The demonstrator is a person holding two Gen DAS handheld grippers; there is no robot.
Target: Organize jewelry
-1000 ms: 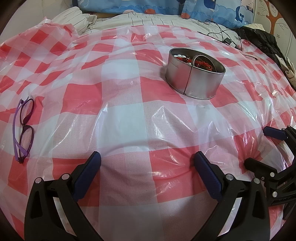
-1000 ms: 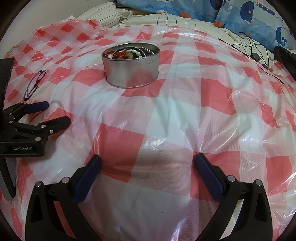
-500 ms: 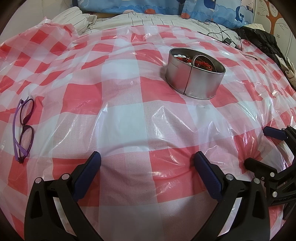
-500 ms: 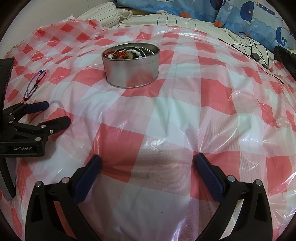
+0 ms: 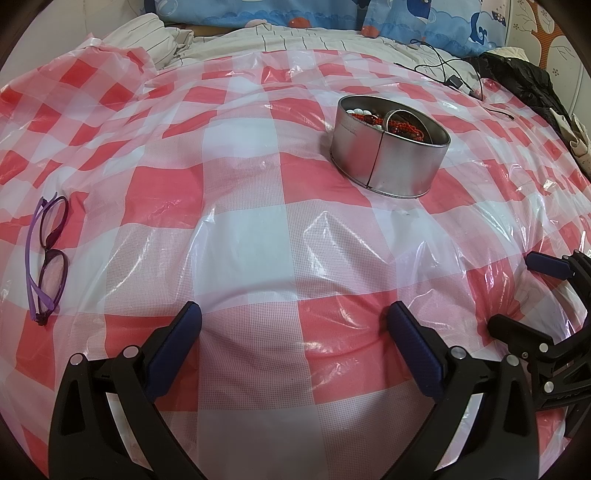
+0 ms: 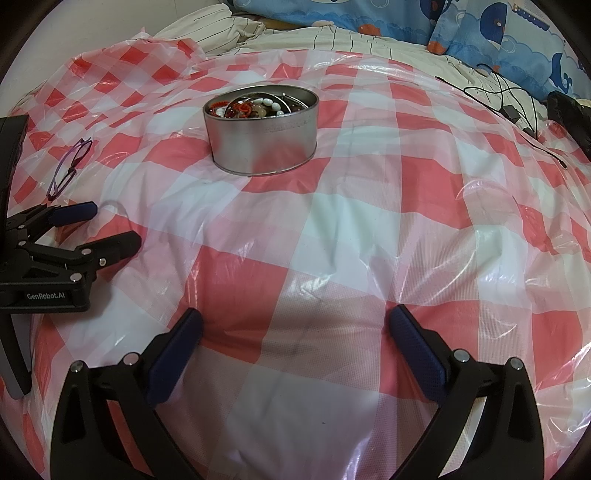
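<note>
An oval metal tin (image 5: 388, 162) sits on the red-and-white checked plastic sheet (image 5: 240, 221), holding red bead strands and white beads (image 5: 384, 118). The tin also shows in the right wrist view (image 6: 262, 144). My left gripper (image 5: 293, 325) is open and empty, low over the sheet, well short of the tin. My right gripper (image 6: 294, 326) is open and empty too. Each gripper shows in the other's view, the right (image 5: 517, 295) and the left (image 6: 107, 229).
Purple glasses (image 5: 48, 251) lie on the sheet at the left; they also show in the right wrist view (image 6: 68, 166). Black cables (image 6: 509, 99) and a dark garment (image 5: 524, 85) lie at the far right. Blue pillows (image 6: 406, 18) and striped bedding are behind.
</note>
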